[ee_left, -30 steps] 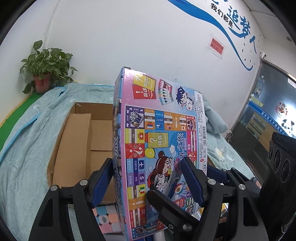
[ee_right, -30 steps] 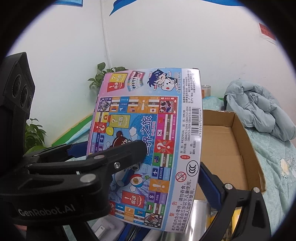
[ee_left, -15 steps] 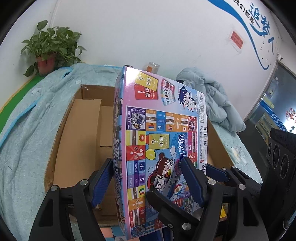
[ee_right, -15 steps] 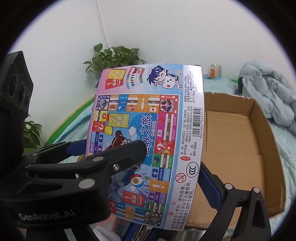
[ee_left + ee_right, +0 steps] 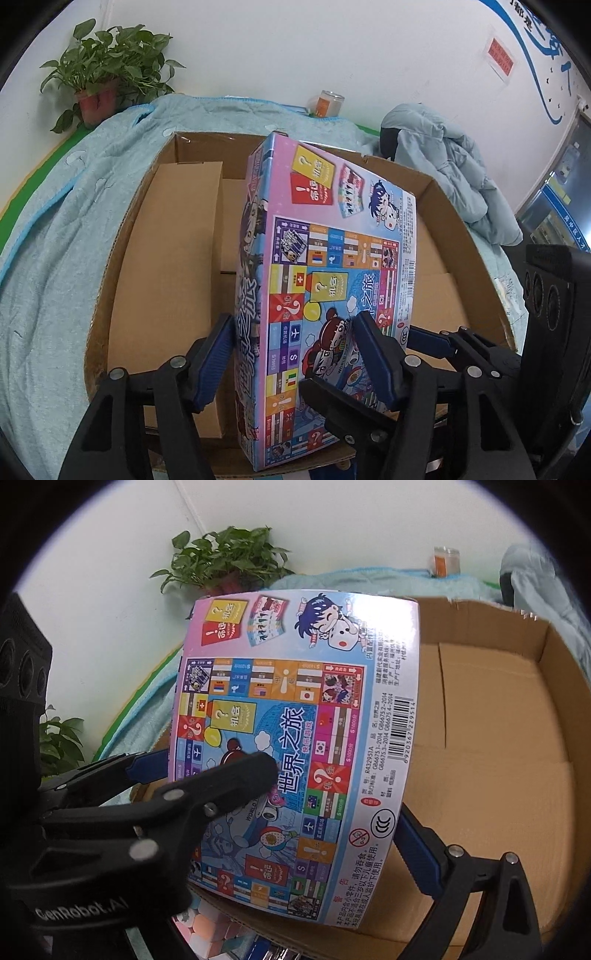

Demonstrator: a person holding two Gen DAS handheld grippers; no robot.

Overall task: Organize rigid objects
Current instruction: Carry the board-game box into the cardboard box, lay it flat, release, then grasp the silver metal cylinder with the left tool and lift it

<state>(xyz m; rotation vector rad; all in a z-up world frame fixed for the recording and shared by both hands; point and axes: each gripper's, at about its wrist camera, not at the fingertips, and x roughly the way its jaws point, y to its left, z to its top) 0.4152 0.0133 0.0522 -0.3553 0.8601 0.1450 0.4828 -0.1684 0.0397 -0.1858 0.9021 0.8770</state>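
A flat colourful board game box (image 5: 325, 280) stands on edge, tilted, over an open brown cardboard box (image 5: 173, 258). My left gripper (image 5: 299, 354) is shut on the game box's near end, one blue pad on each face. My right gripper (image 5: 332, 812) is also shut on the game box (image 5: 295, 720); one finger (image 5: 417, 853) shows at its right edge, the other is hidden behind it. The black finger across the box's face in the right wrist view belongs to the left gripper (image 5: 207, 794). The cardboard box's floor (image 5: 480, 794) is bare.
The cardboard box lies on a light blue quilt (image 5: 59, 229). A potted plant (image 5: 99, 85) stands at the far left by the wall. A small orange jar (image 5: 327, 105) and a bundled blue jacket (image 5: 450, 177) sit beyond the box. Pastel blocks (image 5: 210, 930) lie below its near wall.
Both grippers have carried the game box forward and down, from in front of the cardboard box to over its inside. The grip has not changed.
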